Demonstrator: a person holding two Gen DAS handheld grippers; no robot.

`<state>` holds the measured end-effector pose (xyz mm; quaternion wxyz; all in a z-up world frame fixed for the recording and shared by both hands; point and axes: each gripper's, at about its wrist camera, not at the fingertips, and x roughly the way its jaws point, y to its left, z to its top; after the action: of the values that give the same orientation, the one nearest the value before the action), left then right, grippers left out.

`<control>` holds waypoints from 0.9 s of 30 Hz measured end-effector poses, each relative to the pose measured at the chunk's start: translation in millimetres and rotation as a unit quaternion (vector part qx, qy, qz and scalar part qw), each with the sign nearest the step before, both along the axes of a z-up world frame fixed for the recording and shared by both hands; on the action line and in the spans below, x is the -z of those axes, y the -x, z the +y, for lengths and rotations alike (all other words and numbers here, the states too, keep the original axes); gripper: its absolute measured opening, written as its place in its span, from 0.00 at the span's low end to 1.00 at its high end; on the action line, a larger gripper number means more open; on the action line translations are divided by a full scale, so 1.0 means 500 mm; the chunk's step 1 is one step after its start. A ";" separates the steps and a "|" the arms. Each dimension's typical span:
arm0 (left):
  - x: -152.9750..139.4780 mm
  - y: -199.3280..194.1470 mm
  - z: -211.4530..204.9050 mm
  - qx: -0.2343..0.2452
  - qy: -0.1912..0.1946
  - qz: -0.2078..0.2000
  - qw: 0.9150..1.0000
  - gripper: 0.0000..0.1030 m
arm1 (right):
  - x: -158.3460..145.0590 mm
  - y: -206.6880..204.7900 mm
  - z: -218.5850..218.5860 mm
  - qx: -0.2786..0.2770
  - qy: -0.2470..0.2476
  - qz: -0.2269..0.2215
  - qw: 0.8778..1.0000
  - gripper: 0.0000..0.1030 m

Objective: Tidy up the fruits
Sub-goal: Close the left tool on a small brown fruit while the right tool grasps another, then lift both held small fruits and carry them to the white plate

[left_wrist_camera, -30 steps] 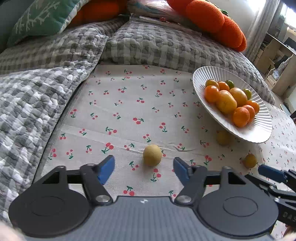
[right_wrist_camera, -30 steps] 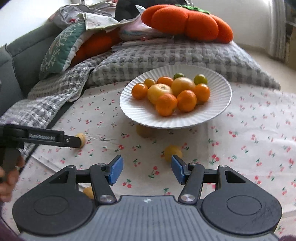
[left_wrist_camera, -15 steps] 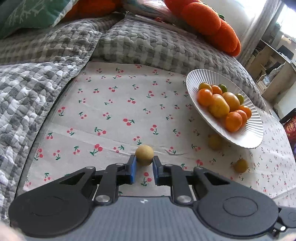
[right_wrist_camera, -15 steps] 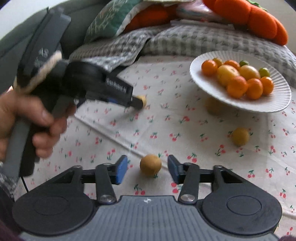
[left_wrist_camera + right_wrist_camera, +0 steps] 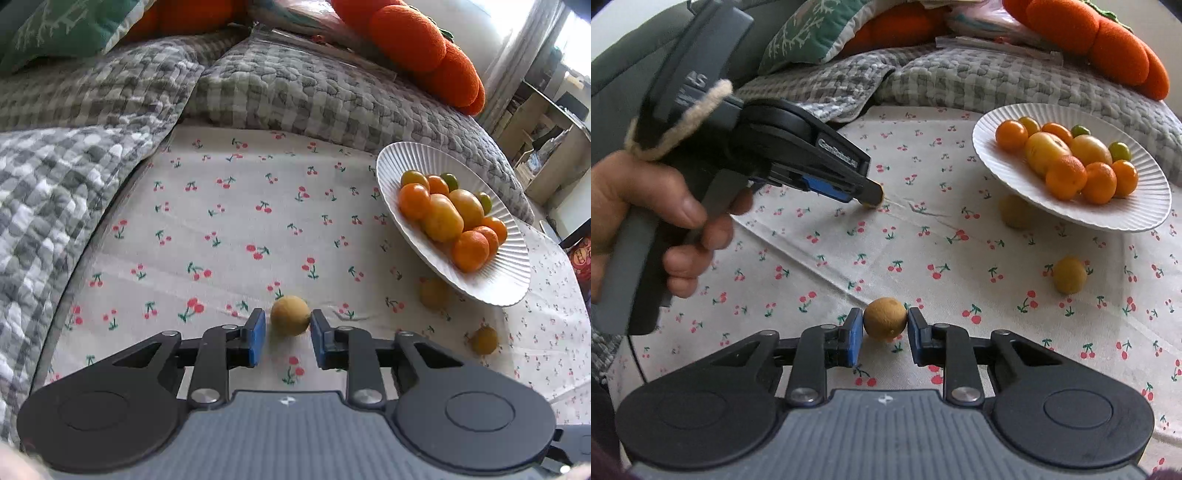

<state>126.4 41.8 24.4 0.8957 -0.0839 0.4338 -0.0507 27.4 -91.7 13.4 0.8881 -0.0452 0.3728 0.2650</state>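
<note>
Both grippers closed on brown fruits; plate (image 5: pixel 1145 206) holds oranges (image 5: pixel 1065 177).

Cherry-print cloth (image 5: pixel 229 236) spread flat, creased across the middle, bordered at its far and left edges by a grey checked quilt (image 5: pixel 303 92). Toward the right edge, a white ribbed plate (image 5: pixel 491 280) heaped with orange, yellow and green fruit. Directly on the cloth, four small tan round fruits: one (image 5: pixel 290 315) near the front middle, one (image 5: pixel 433 293) half under the plate's front rim, one (image 5: pixel 484 340) nearer the front right, one more (image 5: pixel 885 318) at the front edge.
</note>
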 end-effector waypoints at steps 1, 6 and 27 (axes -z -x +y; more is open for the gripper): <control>0.000 -0.003 -0.002 0.002 -0.003 -0.001 1.000 0.18 | -0.001 -0.001 0.001 0.000 -0.001 -0.001 1.000 0.23; 0.010 -0.013 -0.011 0.011 -0.019 0.004 1.000 0.16 | 0.001 0.001 0.007 -0.002 0.002 0.000 1.000 0.23; -0.021 0.001 -0.047 0.028 -0.040 -0.018 0.999 0.15 | -0.015 0.001 -0.001 0.007 -0.015 -0.009 1.000 0.23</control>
<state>125.7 18.3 35.1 0.9042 -0.0351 0.4213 -0.0601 27.0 -92.0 21.1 0.8938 -0.0319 0.3611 0.2641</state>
